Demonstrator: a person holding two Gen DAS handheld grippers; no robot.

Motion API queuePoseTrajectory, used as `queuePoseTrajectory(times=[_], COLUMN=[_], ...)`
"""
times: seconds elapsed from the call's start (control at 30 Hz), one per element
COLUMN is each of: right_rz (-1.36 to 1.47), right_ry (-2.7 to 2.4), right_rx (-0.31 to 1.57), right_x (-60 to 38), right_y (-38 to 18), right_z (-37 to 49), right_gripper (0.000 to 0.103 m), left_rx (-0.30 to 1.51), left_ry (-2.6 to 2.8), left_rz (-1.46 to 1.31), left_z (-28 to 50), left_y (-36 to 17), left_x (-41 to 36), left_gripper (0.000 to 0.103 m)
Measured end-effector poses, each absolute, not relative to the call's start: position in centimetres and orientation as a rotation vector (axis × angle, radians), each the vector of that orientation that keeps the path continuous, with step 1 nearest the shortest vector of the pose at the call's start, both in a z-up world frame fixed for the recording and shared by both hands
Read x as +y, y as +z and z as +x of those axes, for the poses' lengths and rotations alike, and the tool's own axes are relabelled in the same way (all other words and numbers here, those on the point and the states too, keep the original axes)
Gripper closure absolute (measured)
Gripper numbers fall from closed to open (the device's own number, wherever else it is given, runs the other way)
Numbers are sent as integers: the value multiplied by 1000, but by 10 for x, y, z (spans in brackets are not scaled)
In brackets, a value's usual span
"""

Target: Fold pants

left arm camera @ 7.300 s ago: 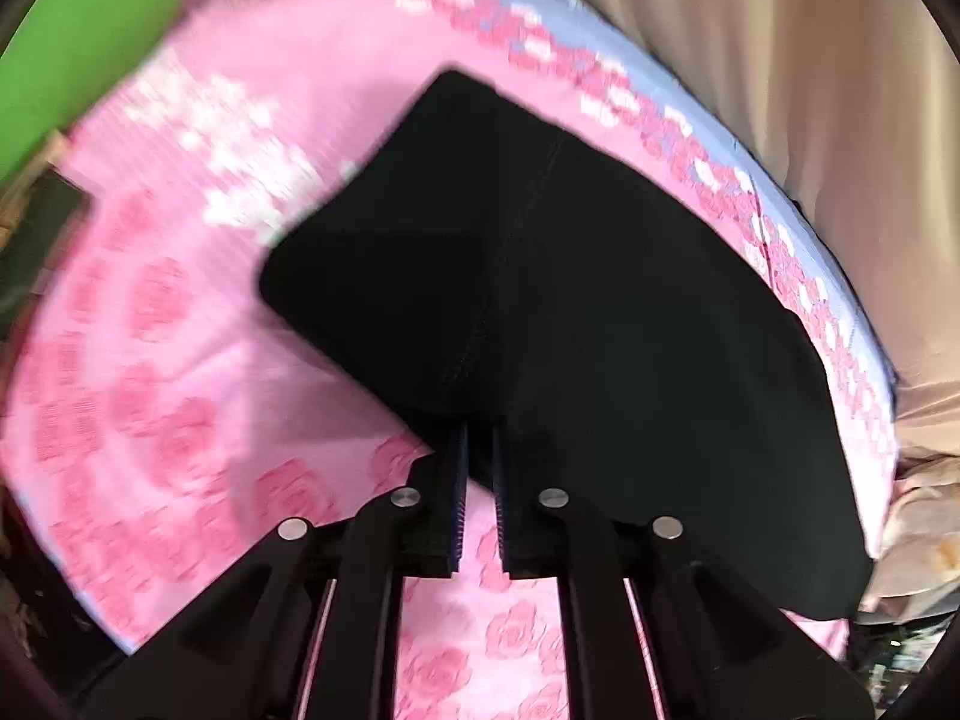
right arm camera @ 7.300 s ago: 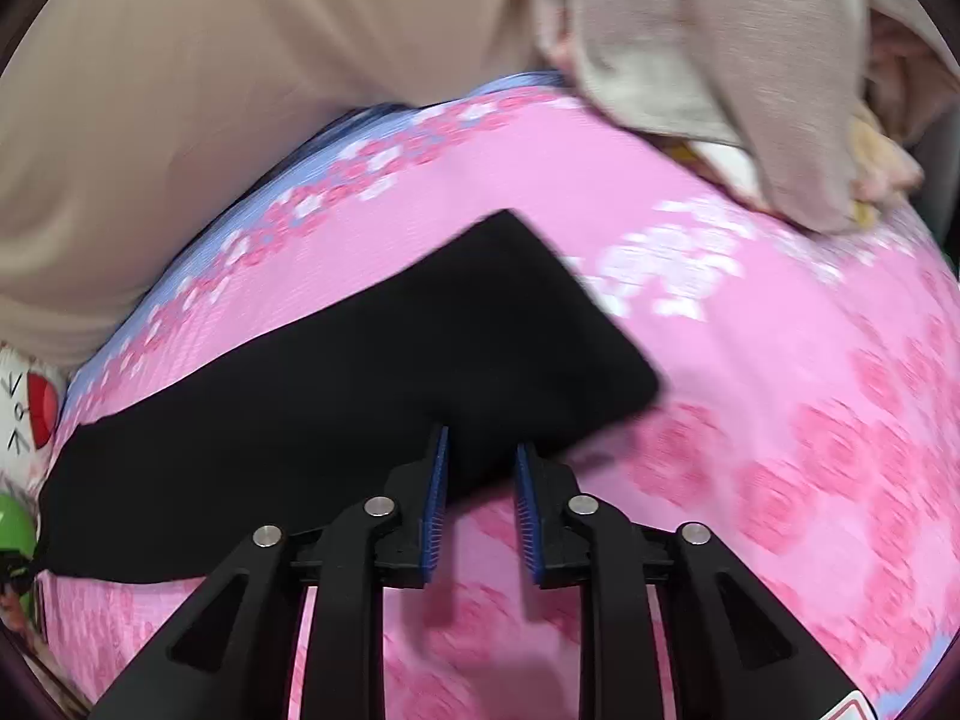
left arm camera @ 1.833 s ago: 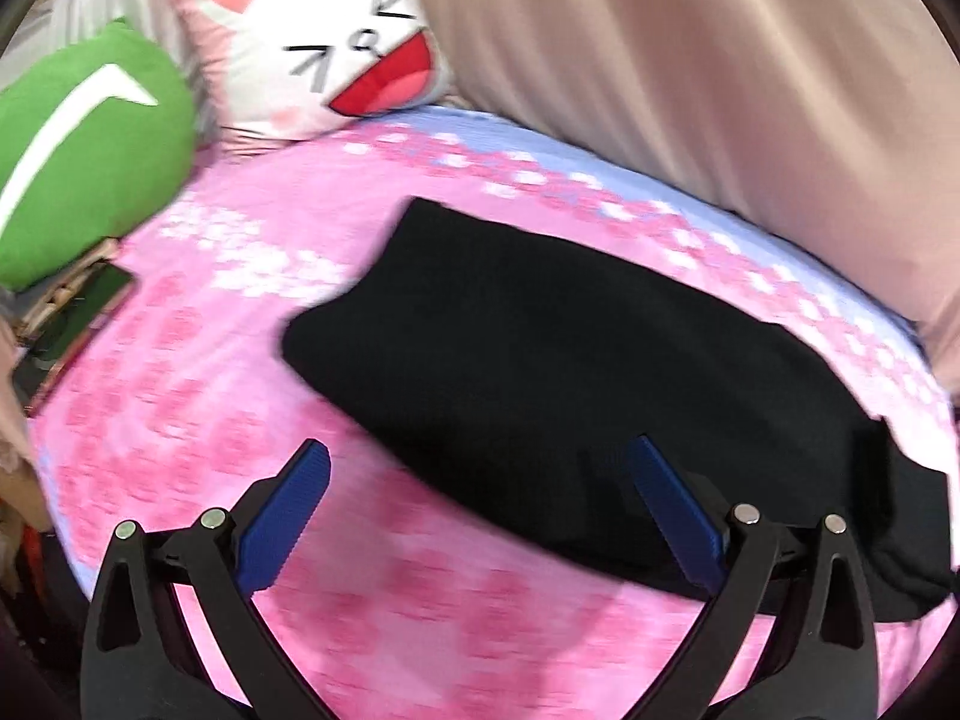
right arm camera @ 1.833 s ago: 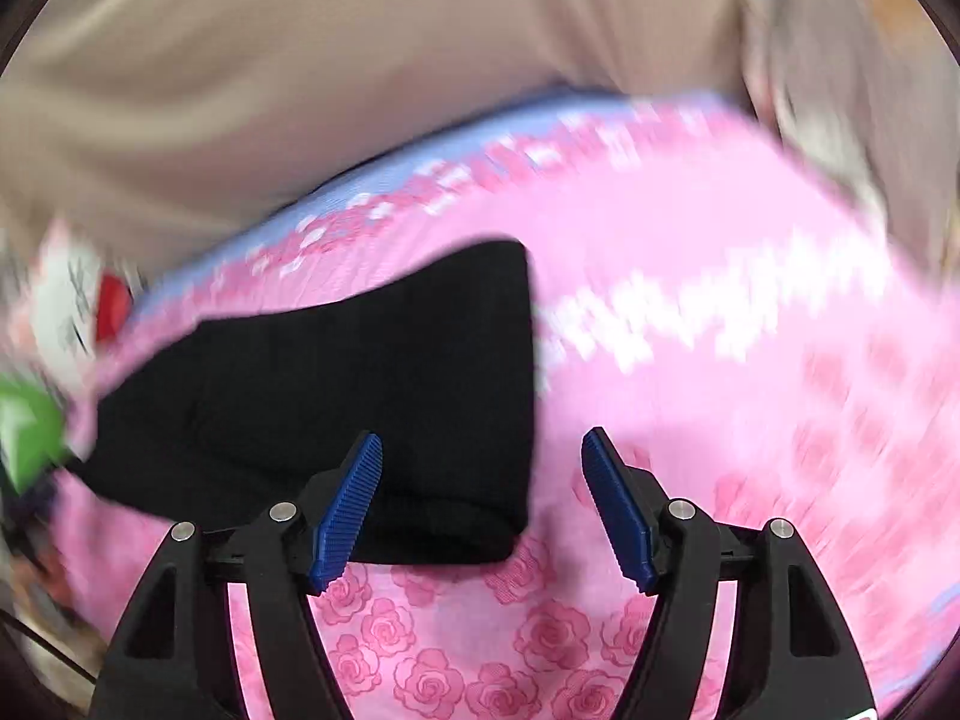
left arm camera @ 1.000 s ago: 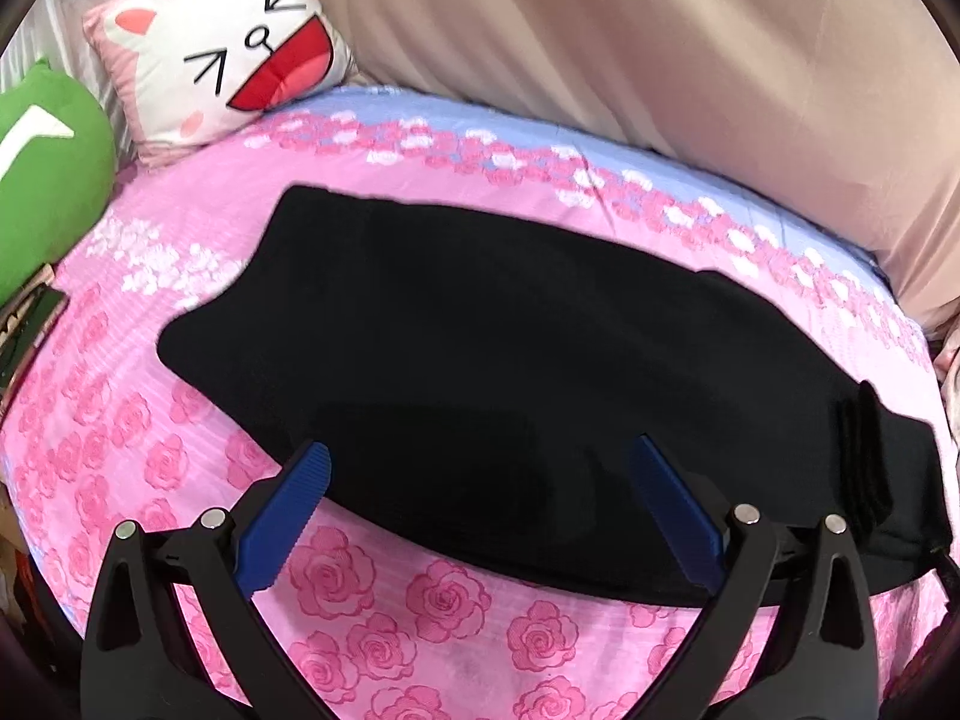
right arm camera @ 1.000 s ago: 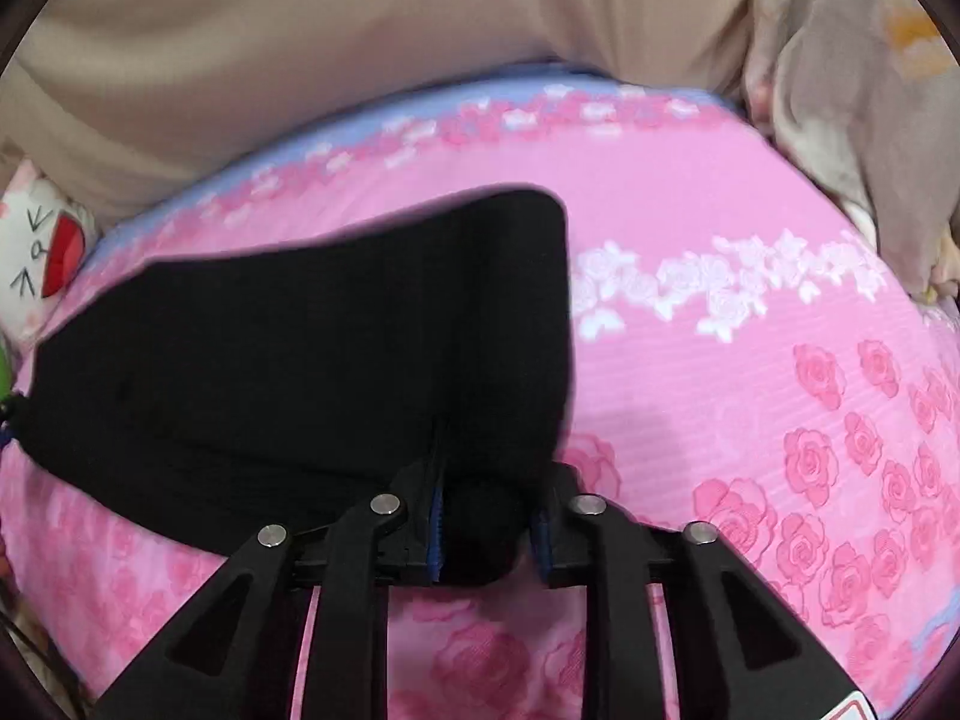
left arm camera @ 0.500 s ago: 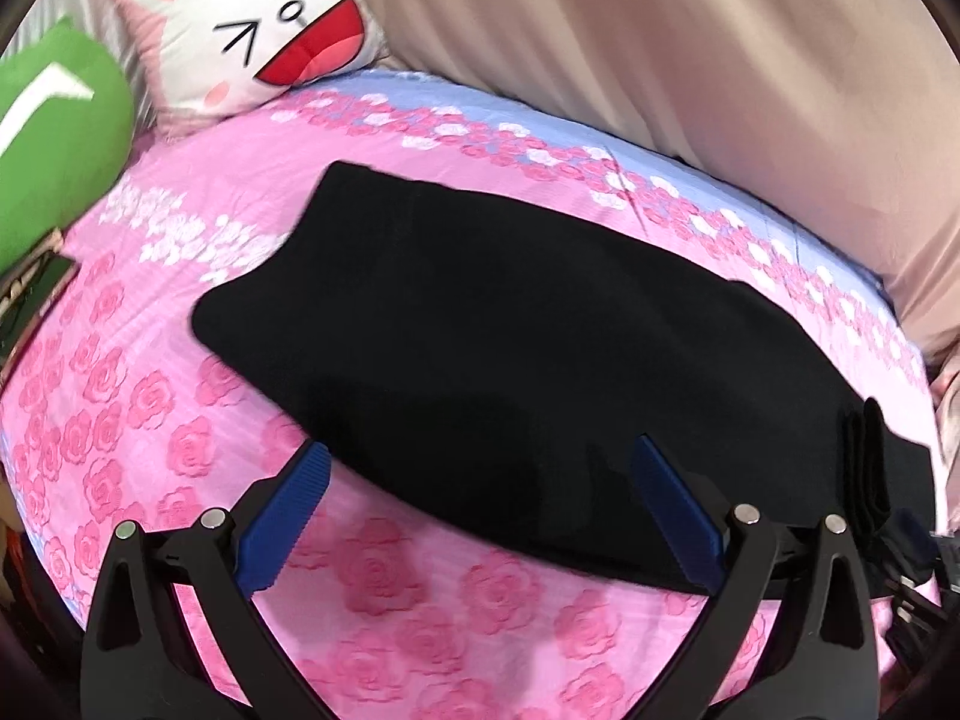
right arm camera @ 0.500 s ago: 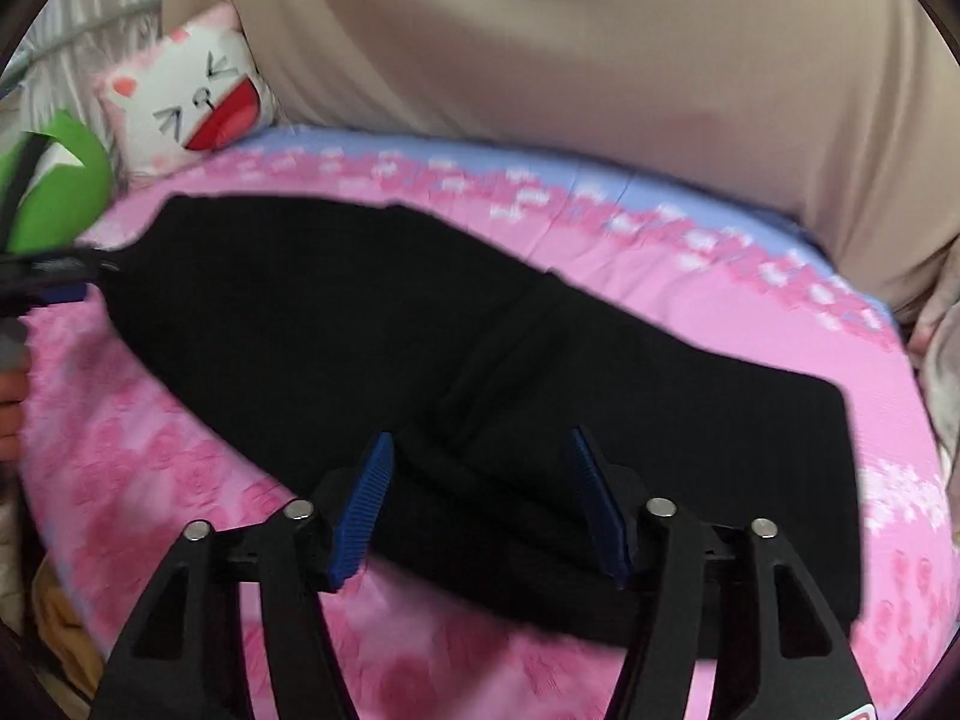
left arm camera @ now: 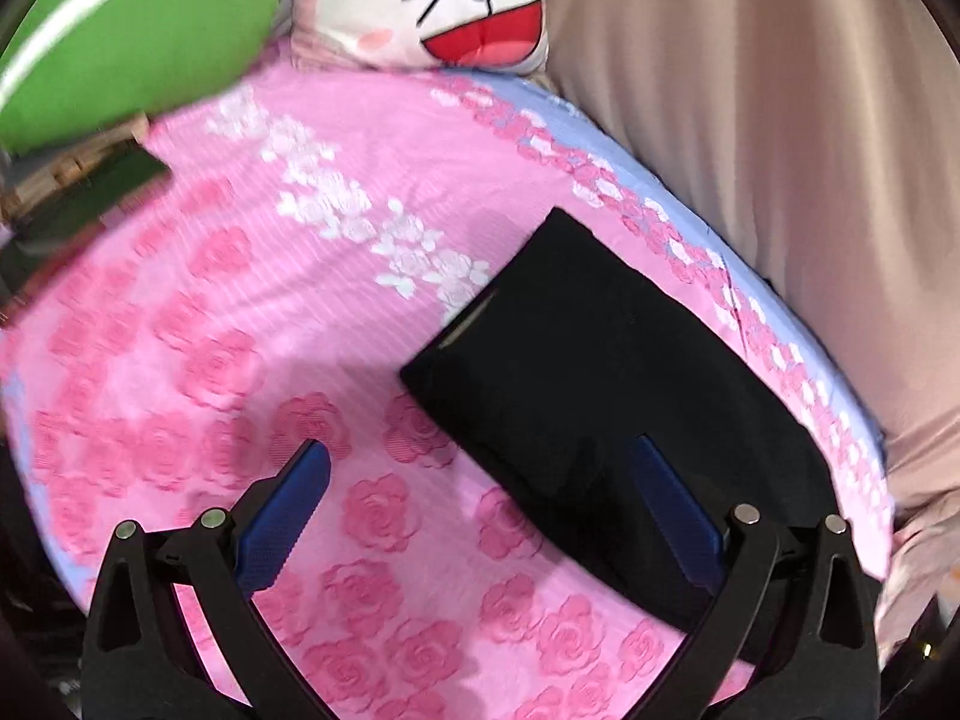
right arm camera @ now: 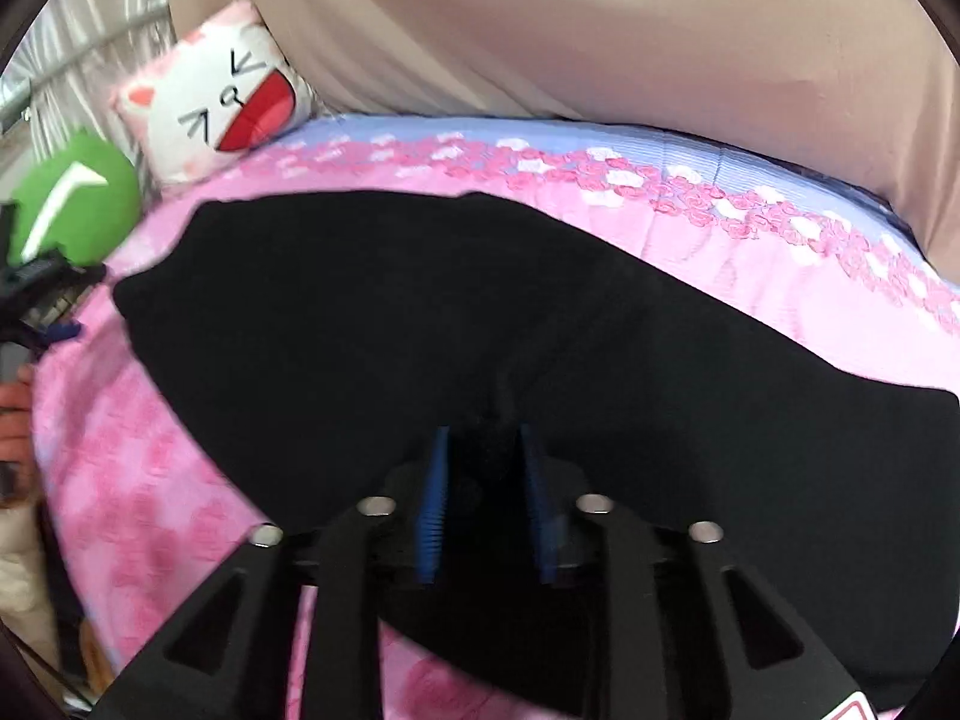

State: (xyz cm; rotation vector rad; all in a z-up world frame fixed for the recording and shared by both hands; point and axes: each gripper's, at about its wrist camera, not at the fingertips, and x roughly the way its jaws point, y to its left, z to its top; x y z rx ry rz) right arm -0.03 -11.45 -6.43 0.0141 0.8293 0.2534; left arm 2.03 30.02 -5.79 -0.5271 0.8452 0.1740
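Black pants on a pink bed sheet printed with darker pink roses, white flowers and a blue border. Green cushion with a white stripe; white cat-face pillow, red mouth. Beige curtain.

Two close wrist views over the bed, seemingly from opposite ends, sharing the cat pillow.

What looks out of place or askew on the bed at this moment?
Nothing is spilled or damaged. The black pants lie flat on the pink bedsheet, slightly bunched where the right gripper pinches the near edge. The left gripper is open, holding nothing.
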Motion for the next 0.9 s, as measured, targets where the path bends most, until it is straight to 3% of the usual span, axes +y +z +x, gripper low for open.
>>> queuePoseTrajectory(times=[0.17, 0.2, 0.23, 0.27, 0.3, 0.5, 0.7, 0.77, 0.83, 0.9], right_rz=[-14, -17, -14, -9, -4, 107, 184, 192, 198, 199], right_ry=[211, 204, 197, 178, 159, 63, -13, -36, -72, -107], right_rx=[779, 781, 784, 787, 789, 780, 740, 731, 724, 727], right_x=[-120, -124, -128, -132, -138, -189, -235, -246, -258, -269], right_y=[-40, -40, -39, -40, -40, -37, -30, -31, -33, -37], right_z=[-30, -36, -40, -44, -45, -60, -76, -83, -91, -97], right_gripper=[48, 46, 44, 44, 42, 40, 39, 38, 34, 34], left_rx=[874, 884, 879, 873, 873, 738, 681, 736, 850, 973], left_ry=[110, 98, 139, 180, 179, 9, -296, -372, -461, -503], left_rz=[-595, -598, -570, -516, -497, -379, -131, -32, 39, 105], left_z=[51, 57, 60, 62, 65, 50, 20, 13, 13, 11], left_y=[-74, -76, -74, -70, -66, 6, 53, 35, -2, -45], left_x=[297, 295, 291, 284, 280, 209, 54, -3, -54, -93], left_gripper=[5, 16, 38, 82, 88, 89, 88, 82, 53, 43])
